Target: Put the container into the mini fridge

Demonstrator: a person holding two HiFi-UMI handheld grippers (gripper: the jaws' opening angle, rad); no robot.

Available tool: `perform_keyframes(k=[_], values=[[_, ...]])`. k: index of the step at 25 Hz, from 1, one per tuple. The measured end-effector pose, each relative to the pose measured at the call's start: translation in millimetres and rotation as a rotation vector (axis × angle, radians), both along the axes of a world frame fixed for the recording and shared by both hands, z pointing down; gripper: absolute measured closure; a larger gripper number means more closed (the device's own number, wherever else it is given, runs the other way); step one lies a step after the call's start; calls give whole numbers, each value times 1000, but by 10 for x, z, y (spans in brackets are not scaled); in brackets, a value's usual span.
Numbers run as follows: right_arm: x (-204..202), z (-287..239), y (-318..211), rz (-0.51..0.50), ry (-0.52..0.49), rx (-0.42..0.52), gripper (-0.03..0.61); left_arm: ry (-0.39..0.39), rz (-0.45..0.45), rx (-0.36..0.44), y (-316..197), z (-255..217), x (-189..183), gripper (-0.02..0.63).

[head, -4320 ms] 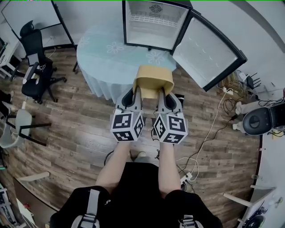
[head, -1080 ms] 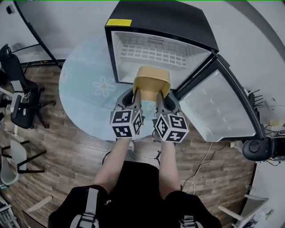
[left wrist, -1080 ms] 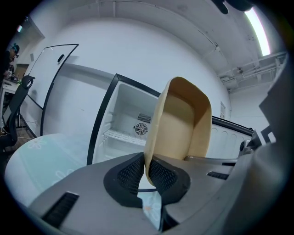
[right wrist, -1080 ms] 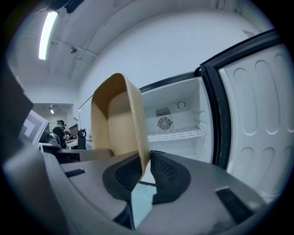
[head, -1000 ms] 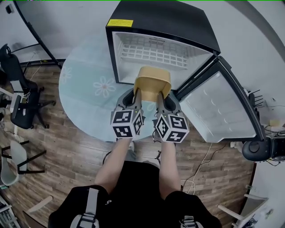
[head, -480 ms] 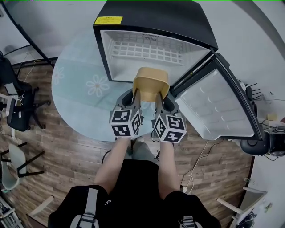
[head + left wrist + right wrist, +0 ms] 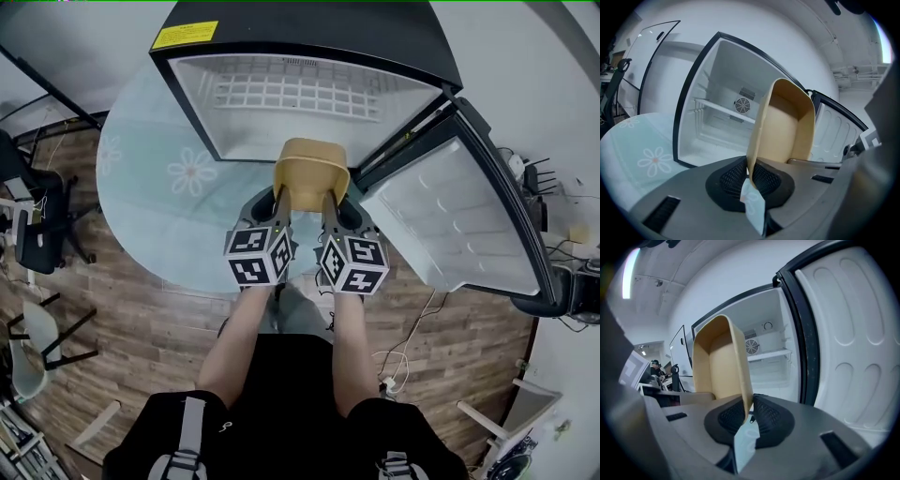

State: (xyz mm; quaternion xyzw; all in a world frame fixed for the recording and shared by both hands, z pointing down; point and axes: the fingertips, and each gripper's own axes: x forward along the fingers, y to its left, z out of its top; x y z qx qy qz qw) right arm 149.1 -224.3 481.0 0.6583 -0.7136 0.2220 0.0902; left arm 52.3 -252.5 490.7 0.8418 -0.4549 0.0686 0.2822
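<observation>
Gripping the tan container [image 7: 312,169] from its near side, 2 claws hold it in the air right in front of the open mini fridge [image 7: 300,33]. The left claw [image 7: 278,199] is clamped on the container's left wall, with its dark ribbed pads [image 7: 733,176] pressed against both faces of the thin wall. The right claw [image 7: 328,202] is clamped the same way on the right wall, which its pads [image 7: 769,416] pinch between them.

The container is empty, rectangular with rounded corners, and its open top faces up toward the head view. It hangs at the lower front edge of the fridge's opening, above the bench [image 7: 141,202]. Whether its far end has crossed into the compartment cannot be told.

The fridge stands on the round bench, which wears a pale blue cloth printed with white flowers [image 7: 192,172]. Its door [image 7: 459,225] is swung wide to the right, showing a white moulded liner. The inside is white, with 1 wire shelf [image 7: 309,94] across it and a round fan vent [image 7: 742,105] on the back wall. A yellow label [image 7: 186,35] sits on the black top.

Each claw carries a cube with square markers [image 7: 258,255], with the person's forearms behind them. A wooden floor [image 7: 141,319] lies below, and a black office chair [image 7: 28,220] stands at the left.
</observation>
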Motion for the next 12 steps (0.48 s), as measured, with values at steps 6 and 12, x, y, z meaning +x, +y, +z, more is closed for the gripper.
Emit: perform_keyframes(k=[6,12], values=[[18,197,-146,-6,-9,-43,538,-3,-8,-44,-142,203,18,589],[6,471,-329,-29,-39,-96,535,-5,-31,-110,-314,470,1,589]])
